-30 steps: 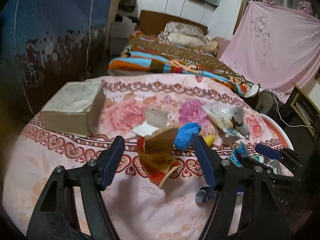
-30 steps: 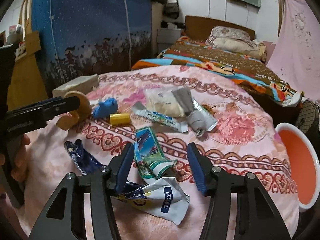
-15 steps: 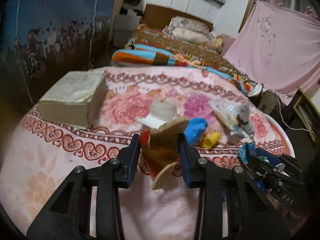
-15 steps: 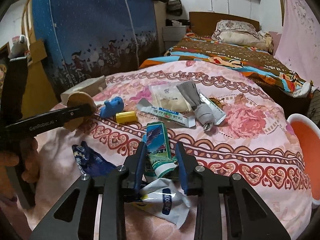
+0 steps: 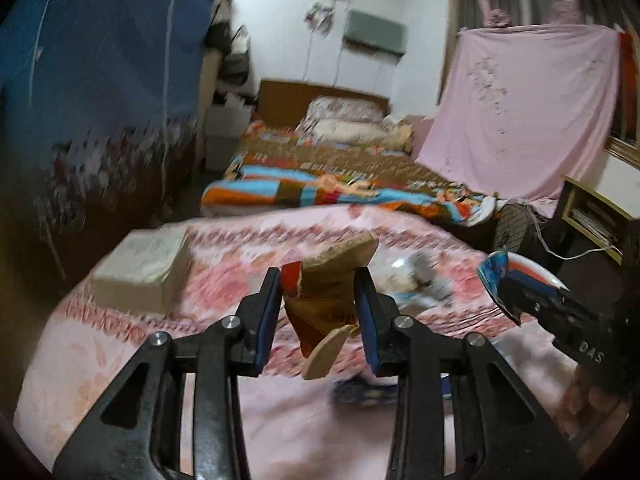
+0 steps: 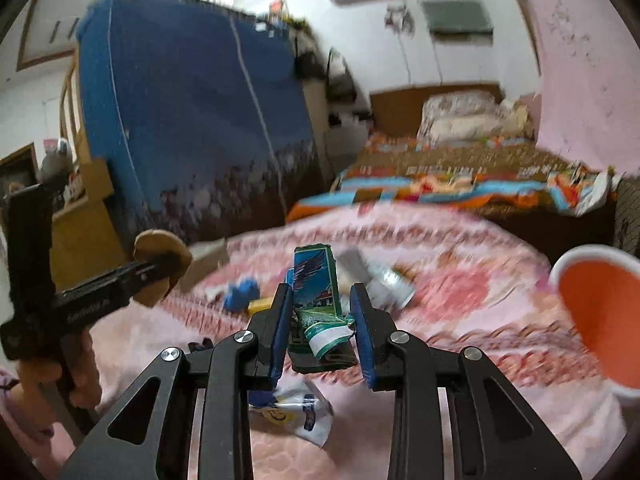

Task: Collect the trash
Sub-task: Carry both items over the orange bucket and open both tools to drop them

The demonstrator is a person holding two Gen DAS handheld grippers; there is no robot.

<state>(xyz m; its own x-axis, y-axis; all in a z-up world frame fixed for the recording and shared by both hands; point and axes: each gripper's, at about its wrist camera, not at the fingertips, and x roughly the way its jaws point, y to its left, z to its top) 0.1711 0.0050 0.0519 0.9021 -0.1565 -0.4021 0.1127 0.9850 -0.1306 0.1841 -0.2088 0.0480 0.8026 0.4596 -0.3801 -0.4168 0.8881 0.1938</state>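
Left tongs (image 5: pixel 316 306): clamped on a brown-and-red carton scrap (image 5: pixel 328 300), held above the pink cloth (image 5: pixel 120 360). Right tongs (image 6: pixel 320 320): clamped on a green-blue carton (image 6: pixel 316 280), above the same cloth. Orange bin (image 6: pixel 600 312): right of the cloth. White wrapper (image 6: pixel 296 412): lying on the cloth.

Right gripper (image 6: pixel 320 320) clamps a green-and-blue carton (image 6: pixel 316 280), lifted above the pink floral bedspread (image 6: pixel 460 320). A crumpled white wrapper (image 6: pixel 296 408) lies near the bedspread's near edge. An orange basin (image 6: pixel 600 312) sits off its right edge. Left gripper (image 6: pixel 160 272) pinches brown cardboard (image 6: pixel 160 246) at the left side.
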